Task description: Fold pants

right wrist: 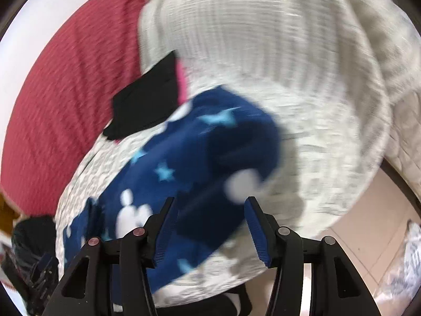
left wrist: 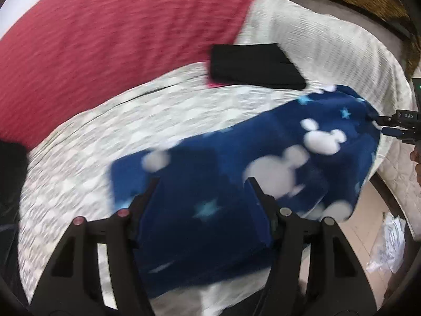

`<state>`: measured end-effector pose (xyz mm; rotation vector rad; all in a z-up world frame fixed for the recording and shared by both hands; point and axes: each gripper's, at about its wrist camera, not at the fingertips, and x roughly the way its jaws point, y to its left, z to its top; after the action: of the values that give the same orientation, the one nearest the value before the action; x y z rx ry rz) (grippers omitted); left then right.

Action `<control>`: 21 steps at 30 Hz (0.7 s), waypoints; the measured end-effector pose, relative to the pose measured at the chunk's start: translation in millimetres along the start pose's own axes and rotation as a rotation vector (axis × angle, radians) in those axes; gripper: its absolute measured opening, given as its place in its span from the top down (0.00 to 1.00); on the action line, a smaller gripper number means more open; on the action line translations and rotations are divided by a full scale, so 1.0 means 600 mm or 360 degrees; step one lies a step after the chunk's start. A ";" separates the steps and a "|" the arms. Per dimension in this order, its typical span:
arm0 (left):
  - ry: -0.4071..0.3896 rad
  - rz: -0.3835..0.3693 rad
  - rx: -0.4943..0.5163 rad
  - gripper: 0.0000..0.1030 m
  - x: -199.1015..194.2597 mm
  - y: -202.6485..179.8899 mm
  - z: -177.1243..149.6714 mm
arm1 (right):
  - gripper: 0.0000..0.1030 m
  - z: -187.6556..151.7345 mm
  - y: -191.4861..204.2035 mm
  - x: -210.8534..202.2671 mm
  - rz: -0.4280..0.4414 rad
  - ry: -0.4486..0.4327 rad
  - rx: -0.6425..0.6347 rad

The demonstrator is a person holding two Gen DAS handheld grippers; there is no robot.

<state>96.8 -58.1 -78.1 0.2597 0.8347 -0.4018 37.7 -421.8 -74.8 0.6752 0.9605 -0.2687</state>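
Observation:
Navy fleece pants [left wrist: 236,163] with white mouse-head shapes and light blue stars lie stretched across a pale patterned bedspread [left wrist: 86,142]. My left gripper [left wrist: 204,184] hangs open just over their near end, nothing pinched between its fingers. My right gripper [left wrist: 381,125] shows at the right edge, at the pants' far end. In the right wrist view the pants [right wrist: 200,152] lie bunched below my right gripper [right wrist: 210,205], which stands open with blue pads apart. Both views are motion-blurred.
A folded black garment [left wrist: 255,65] rests on something pink at the back of the bed, beside a red blanket [left wrist: 110,34]. A white ribbed cover [right wrist: 276,52] drapes the bed's right side. Tiled floor [right wrist: 363,226] with a plastic bag [left wrist: 389,242] lies past the edge.

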 end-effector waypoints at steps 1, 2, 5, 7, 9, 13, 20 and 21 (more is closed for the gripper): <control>0.0004 -0.0034 0.0016 0.37 0.009 -0.017 0.007 | 0.44 0.004 -0.017 0.000 -0.0011 -0.0003 0.0045; 0.0009 -0.0063 0.0025 0.37 0.017 -0.033 0.012 | 0.42 0.007 -0.029 0.002 -0.0011 0.0000 0.0081; 0.0093 -0.0172 0.0012 0.37 0.055 -0.074 0.015 | 0.41 0.015 -0.061 0.014 0.0063 0.0028 0.0184; 0.0182 -0.0246 -0.0031 0.37 0.083 -0.091 0.007 | 0.40 0.020 -0.068 0.026 0.0136 0.0046 0.0217; 0.0246 -0.0288 -0.0075 0.37 0.103 -0.099 -0.002 | 0.38 0.028 -0.072 0.044 0.0170 0.0072 0.0235; 0.0245 -0.0304 -0.0085 0.35 0.104 -0.097 -0.005 | 0.36 0.044 -0.062 0.074 0.0189 0.0118 0.0233; 0.0246 -0.0323 -0.0114 0.34 0.109 -0.100 -0.004 | 0.82 0.073 -0.028 0.076 0.0077 -0.0004 0.0167; 0.0240 -0.0328 -0.0124 0.34 0.109 -0.099 -0.004 | 0.83 0.076 -0.015 0.070 0.0068 -0.0038 0.0135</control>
<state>107.9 -126.1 -133.3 0.1325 1.0275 -0.5461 86.9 -454.1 -95.2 0.7679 0.9150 -0.2803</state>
